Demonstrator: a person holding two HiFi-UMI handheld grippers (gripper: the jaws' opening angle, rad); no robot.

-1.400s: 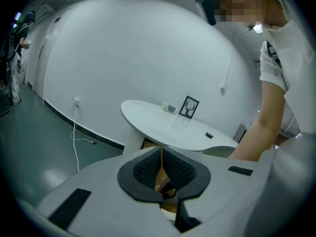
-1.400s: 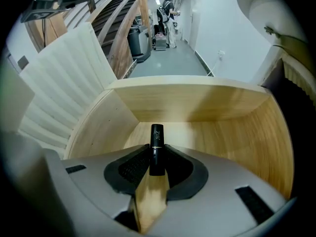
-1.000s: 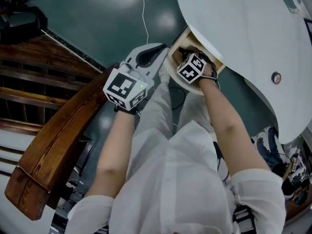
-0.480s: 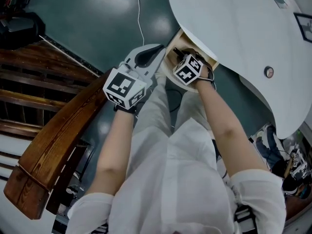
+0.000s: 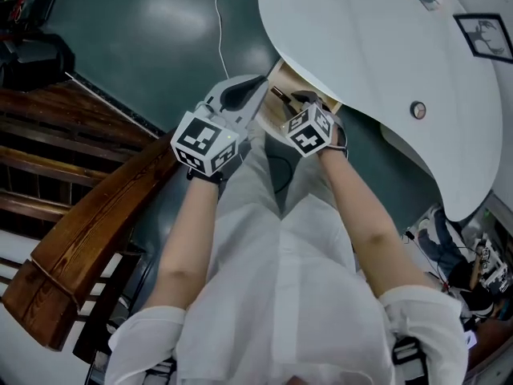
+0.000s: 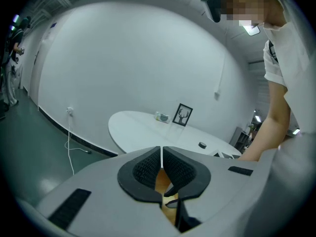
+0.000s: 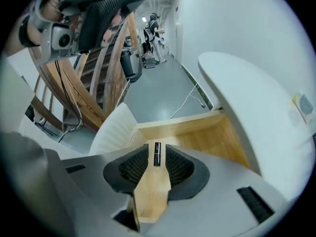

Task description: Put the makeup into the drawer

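A small black makeup tube [image 7: 157, 156] lies flat on the wooden floor of the open drawer [image 7: 197, 137], near its front wall. My right gripper [image 7: 157, 150] hangs above it, pointing steeply down. Its jaws stand apart and the pads touch nothing. In the head view the drawer [image 5: 275, 103] juts out from under the white table, with the right gripper [image 5: 298, 103] over it. My left gripper [image 5: 261, 82] hovers just left of the drawer. In its own view the left gripper [image 6: 161, 154] has its pads pressed together with nothing between them.
The white oval table [image 5: 361, 46] covers the drawer's far side and carries a framed picture [image 5: 485, 34] and a small round object [image 5: 418, 110]. A wooden bench [image 5: 96, 215] stands at the left. A white chair back [image 7: 113, 132] sits close before the drawer. A cable [image 5: 216, 14] runs over the green floor.
The right gripper has lifted up off the drawer, with the tube left lying inside. The left gripper has risen a little. The head view has shifted and shows more of the table.
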